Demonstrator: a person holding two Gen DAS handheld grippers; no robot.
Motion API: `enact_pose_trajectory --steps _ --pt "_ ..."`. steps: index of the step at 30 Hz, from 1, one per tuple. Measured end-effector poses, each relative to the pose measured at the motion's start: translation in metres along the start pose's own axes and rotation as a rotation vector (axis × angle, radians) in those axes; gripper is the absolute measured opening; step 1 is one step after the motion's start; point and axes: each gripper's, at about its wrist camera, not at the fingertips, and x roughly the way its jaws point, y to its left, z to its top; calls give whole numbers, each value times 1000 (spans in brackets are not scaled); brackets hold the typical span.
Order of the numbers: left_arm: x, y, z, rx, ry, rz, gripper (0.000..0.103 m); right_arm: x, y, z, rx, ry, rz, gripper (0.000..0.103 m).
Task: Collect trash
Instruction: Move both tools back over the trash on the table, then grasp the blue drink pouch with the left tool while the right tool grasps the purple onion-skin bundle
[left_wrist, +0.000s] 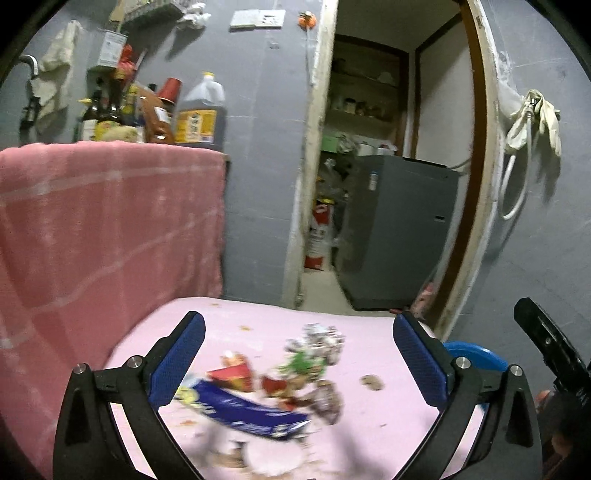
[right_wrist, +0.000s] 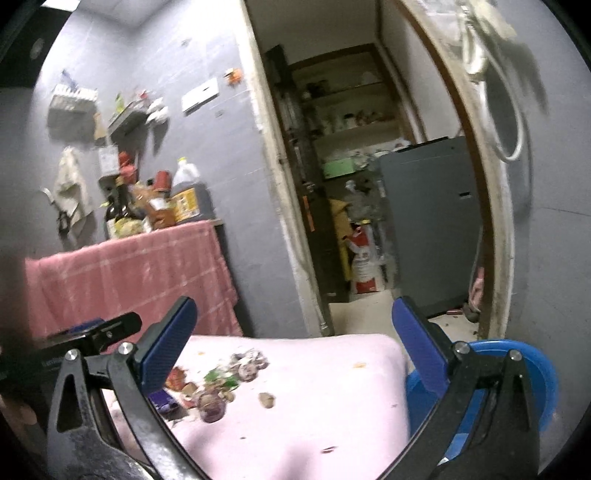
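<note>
A heap of trash (left_wrist: 273, 384) lies on the pink table (left_wrist: 369, 339): a blue wrapper (left_wrist: 243, 410), a red carton (left_wrist: 232, 373), green and silver wrappers (left_wrist: 306, 354) and food scraps. My left gripper (left_wrist: 299, 321) hovers just in front of the heap, open, nothing between its blue pads. My right gripper (right_wrist: 294, 302) is open too and holds nothing. In its view the trash heap (right_wrist: 218, 384) sits low on the left of the pink table (right_wrist: 314, 406). A blue basin (right_wrist: 535, 369) stands beyond the table's right edge.
A pink towel (left_wrist: 110, 221) drapes a counter at the left, with bottles and an oil jug (left_wrist: 199, 114) on top. An open doorway ahead shows a grey appliance (left_wrist: 399, 229) and a red-and-white sack (left_wrist: 319, 236). A hose and gloves (left_wrist: 532, 118) hang on the right wall.
</note>
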Motion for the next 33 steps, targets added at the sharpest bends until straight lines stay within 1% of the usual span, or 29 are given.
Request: enact_pose_trajectory --steps 5,9,15,18,20,24,25,27,28,30,32,33 --pt "-10 24 -12 41 -4 59 100 8 19 -10 -44 47 38 103" --pt "-10 42 -26 41 42 86 100 17 26 -18 -69 97 42 103" --pt "-3 63 -44 16 127 97 100 35 29 -27 -71 190 51 103" --pt "8 65 -50 27 198 127 100 50 33 -36 -94 270 59 103" --pt "16 67 -52 24 242 134 100 58 38 -43 -116 320 60 103" --pt "28 76 -56 -33 311 121 100 70 47 -55 -170 390 73 102" --pt "30 79 -57 -50 323 113 100 73 49 -58 -182 408 76 101" --pt "33 85 -56 -83 342 109 100 79 53 -63 -200 445 83 95" --pt "36 87 -57 -96 352 115 99 82 55 -65 -207 463 90 89" --pt "39 90 -57 -117 366 110 99 89 60 -70 -227 506 104 84" --pt "43 91 -55 -139 383 105 95 95 65 -74 -249 545 122 77" --pt "45 92 -55 -153 396 92 88 97 67 -76 -256 558 128 75"
